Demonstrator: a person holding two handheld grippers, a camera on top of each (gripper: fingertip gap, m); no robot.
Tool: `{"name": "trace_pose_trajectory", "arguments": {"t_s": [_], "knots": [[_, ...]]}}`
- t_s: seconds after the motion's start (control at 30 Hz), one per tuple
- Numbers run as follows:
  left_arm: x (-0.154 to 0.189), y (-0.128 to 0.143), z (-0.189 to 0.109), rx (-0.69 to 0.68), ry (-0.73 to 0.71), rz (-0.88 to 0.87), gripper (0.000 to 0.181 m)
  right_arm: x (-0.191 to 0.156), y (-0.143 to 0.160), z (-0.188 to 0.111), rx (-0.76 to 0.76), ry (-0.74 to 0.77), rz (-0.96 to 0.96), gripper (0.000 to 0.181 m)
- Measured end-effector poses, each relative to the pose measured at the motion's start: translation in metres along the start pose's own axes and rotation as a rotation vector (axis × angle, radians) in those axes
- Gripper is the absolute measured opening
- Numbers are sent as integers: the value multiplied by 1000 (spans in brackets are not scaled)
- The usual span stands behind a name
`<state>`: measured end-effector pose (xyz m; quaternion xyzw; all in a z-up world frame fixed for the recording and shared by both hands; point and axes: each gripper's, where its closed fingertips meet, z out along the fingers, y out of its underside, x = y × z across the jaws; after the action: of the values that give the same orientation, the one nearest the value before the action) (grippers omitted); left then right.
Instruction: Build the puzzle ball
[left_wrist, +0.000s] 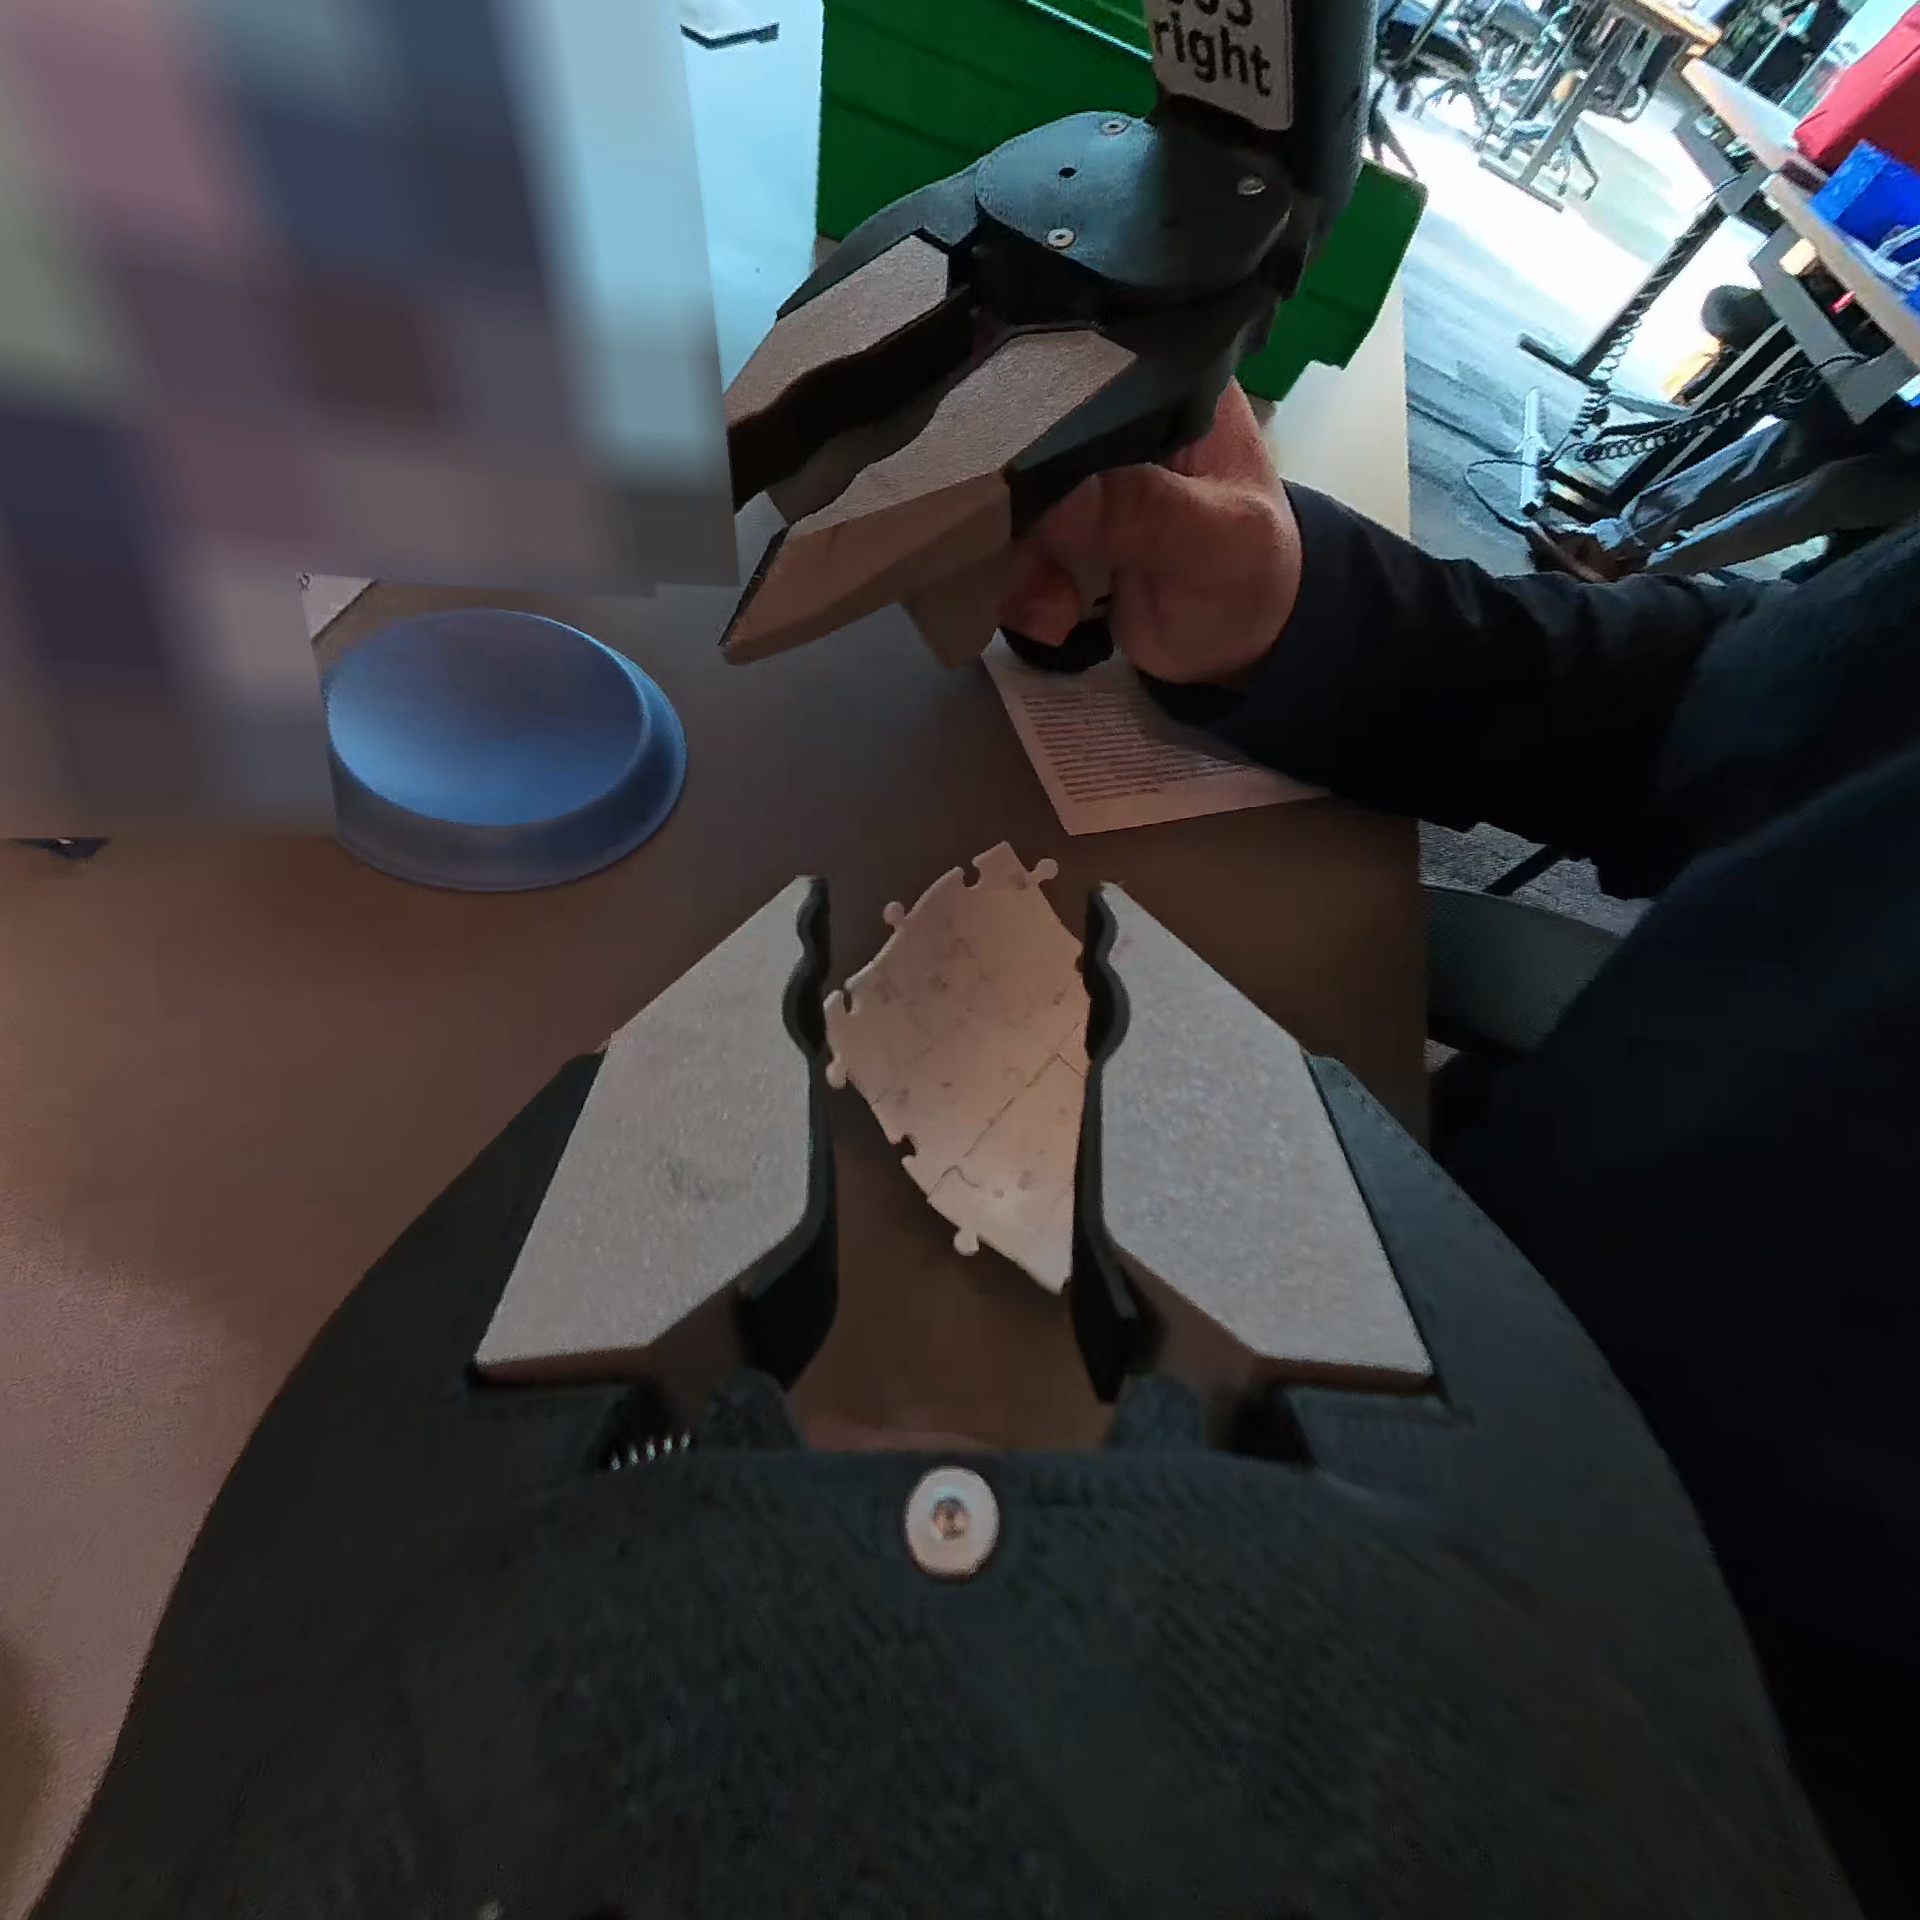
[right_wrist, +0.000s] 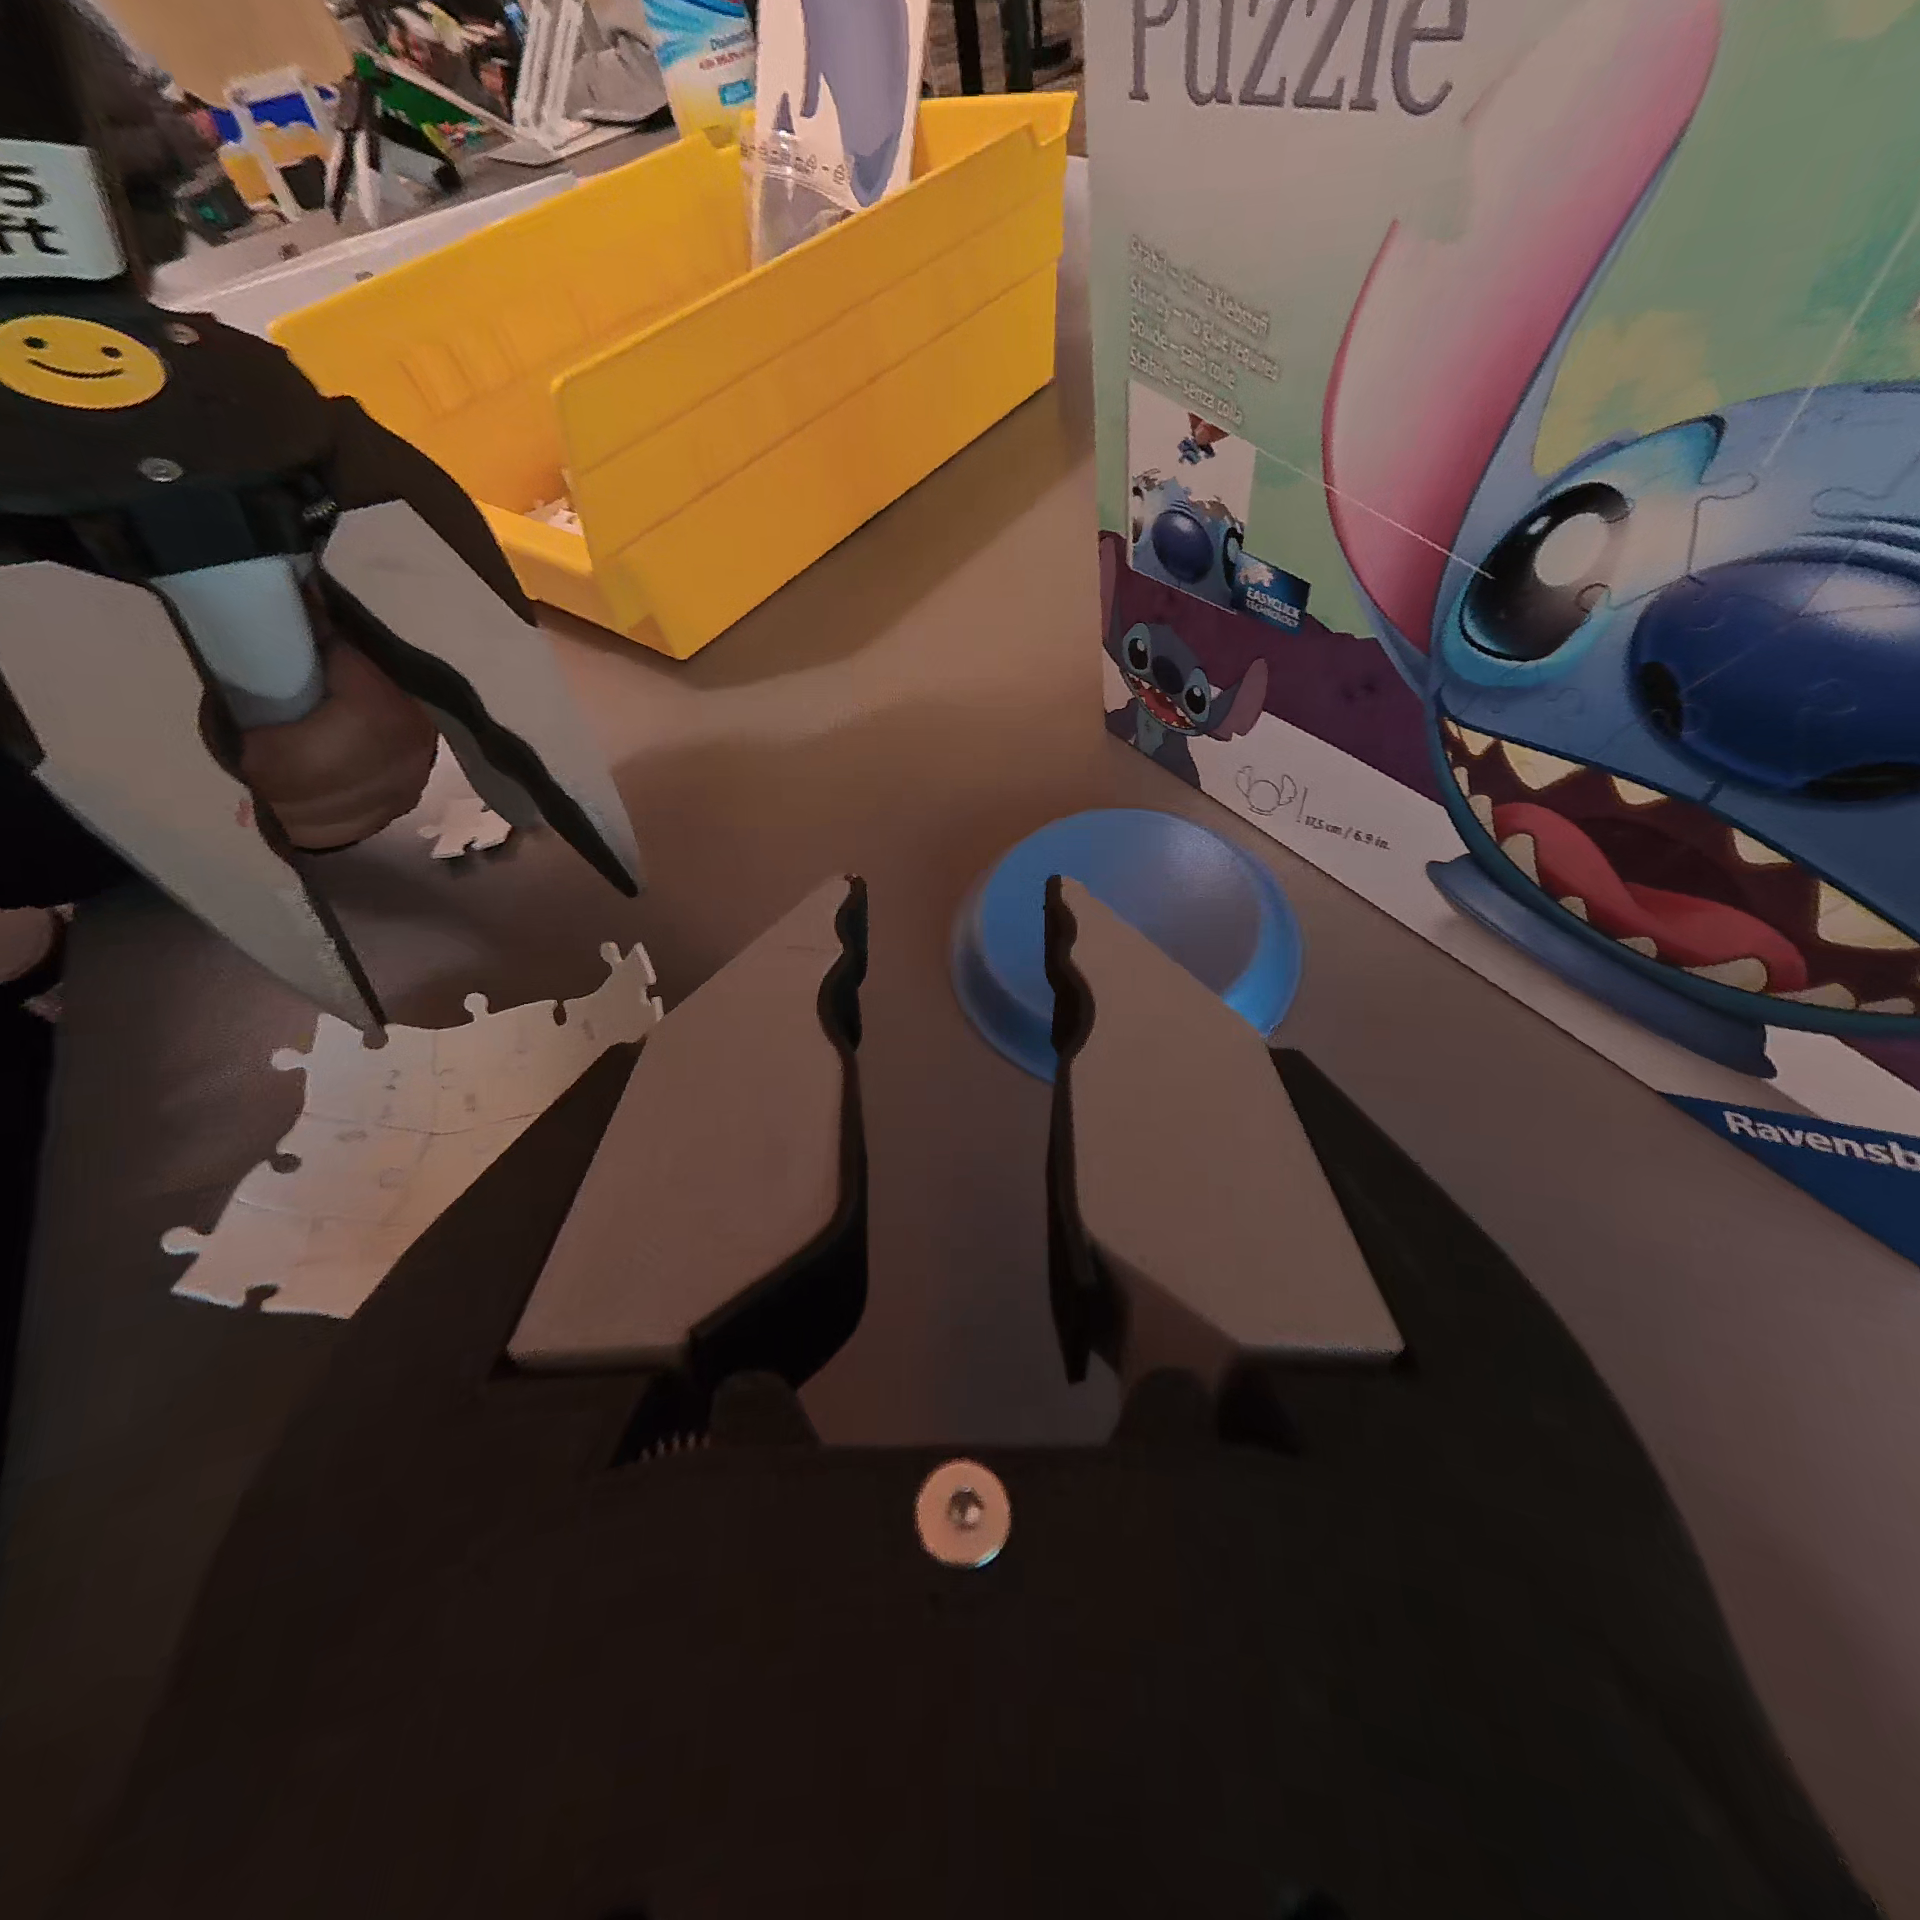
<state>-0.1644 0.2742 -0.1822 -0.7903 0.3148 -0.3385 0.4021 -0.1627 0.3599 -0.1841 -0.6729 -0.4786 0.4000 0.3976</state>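
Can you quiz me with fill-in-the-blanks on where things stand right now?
1. The joined puzzle section lies white side ____.
2. The right claw holds ____.
3. The stand in front of the puzzle box is coloured ____.
4. Loose pieces lie in the ____ bin.

Missing words: up; nothing; blue; yellow
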Motion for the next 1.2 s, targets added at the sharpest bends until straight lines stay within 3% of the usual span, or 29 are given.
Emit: {"name": "trace_pose_trajectory", "arguments": {"t_s": [0.17,0.23,0.3,0.4,0.5,0.6,0.8,0.97,1.2], "knots": [[-7,-2,-4,1,-36,5,49,8,-9,-4,60,38,40,30],[-20,-2,-19,-28,-121,-22,51,9,-10,-5,74,36,61,30],[-25,-10,-52,-21,-175,-34,53,8,-12,-8,92,29,77,30],[-49,-23,-130,-9,-352,-32,55,6,-17,-12,117,14,93,30],[-75,-11,-203,-81,-508,-78,57,-1,-22,-13,134,-22,109,30],[-82,1,-244,-62,-559,-151,58,-4,-23,-13,130,-21,89,30],[-104,20,-261,-36,-638,-169,57,-2,-16,-8,105,-11,83,29],[-135,21,-269,-85,-677,-164,57,2,-13,-8,101,-7,106,30],[-165,40,-266,-338,-658,-52,57,13,-15,-10,116,24,116,29]]}}
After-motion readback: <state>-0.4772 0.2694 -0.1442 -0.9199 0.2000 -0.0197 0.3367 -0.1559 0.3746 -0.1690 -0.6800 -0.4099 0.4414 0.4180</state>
